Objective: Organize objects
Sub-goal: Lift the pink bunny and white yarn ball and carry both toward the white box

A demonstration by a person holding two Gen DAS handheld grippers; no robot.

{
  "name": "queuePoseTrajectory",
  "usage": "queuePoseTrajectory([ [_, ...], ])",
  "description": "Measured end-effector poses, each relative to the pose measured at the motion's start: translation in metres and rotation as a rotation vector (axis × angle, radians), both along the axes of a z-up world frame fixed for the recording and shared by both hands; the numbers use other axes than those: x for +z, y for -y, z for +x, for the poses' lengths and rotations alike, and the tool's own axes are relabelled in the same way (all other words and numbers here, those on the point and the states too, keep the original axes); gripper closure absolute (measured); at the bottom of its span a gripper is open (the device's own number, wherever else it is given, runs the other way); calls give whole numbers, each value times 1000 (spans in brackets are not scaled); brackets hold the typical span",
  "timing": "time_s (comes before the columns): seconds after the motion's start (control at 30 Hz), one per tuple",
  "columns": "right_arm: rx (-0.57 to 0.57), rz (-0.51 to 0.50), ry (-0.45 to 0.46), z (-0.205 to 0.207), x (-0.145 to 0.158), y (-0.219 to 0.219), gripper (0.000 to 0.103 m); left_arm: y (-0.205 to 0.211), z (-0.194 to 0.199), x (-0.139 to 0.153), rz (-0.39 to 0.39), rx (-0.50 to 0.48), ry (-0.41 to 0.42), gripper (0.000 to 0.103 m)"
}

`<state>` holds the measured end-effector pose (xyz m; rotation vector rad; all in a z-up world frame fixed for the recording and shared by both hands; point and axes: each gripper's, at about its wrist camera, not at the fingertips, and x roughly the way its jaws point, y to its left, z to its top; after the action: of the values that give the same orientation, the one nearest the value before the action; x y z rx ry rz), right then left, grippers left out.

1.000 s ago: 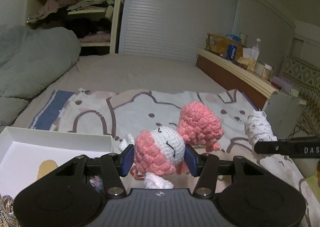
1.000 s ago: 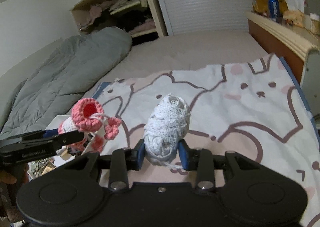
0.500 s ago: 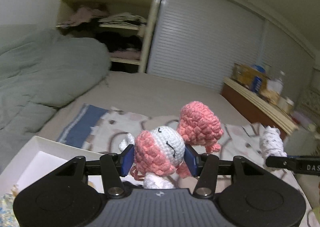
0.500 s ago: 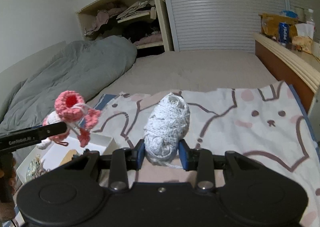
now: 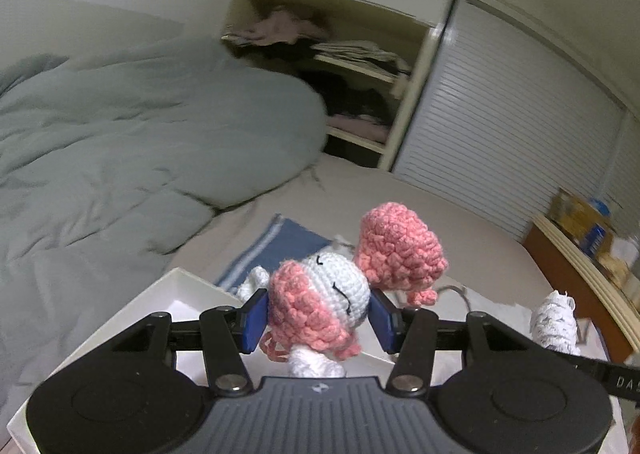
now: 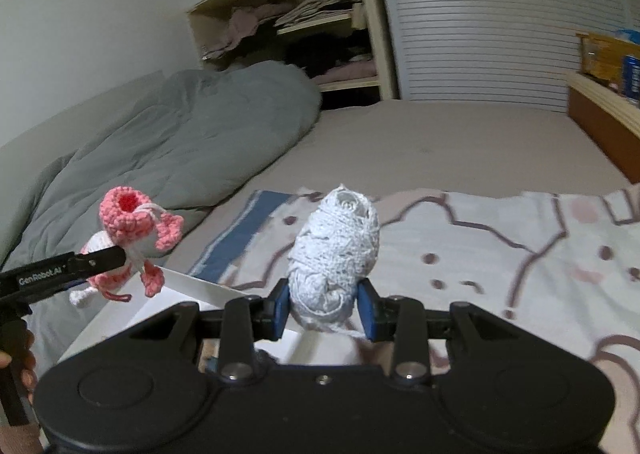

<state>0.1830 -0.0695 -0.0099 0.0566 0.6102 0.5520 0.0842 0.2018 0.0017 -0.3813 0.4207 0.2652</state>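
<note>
Between left gripper (image 5: pixel 320 318) pads: crochet doll (image 5: pixel 320 302) clamped, above white box (image 5: pixel 160 306) edge.
Doll look: pink-and-white, stitched eyes.
Right gripper (image 6: pixel 324 310): closed on white yarn ball (image 6: pixel 336 254), probably over cat-print blanket (image 6: pixel 520 246).

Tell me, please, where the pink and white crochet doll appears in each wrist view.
Left wrist: pink and white crochet doll at bottom centre, clamped between that gripper's jaws.
Right wrist: the doll is at far left, above the white box.
Shared landmark: the clothes shelf behind the grey duvet.
</note>
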Motion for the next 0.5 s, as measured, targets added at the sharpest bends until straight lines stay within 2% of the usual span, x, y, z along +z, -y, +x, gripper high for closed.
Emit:
queuePoseTrajectory([
  [0.23,75,20,-32,3,-9,-61,67,-44,-3,-18,-85,129,-38,49],
  [0.5,146,30,-99,2,-33,-119,67,-82,-9,-49,-193,266,-107,49],
])
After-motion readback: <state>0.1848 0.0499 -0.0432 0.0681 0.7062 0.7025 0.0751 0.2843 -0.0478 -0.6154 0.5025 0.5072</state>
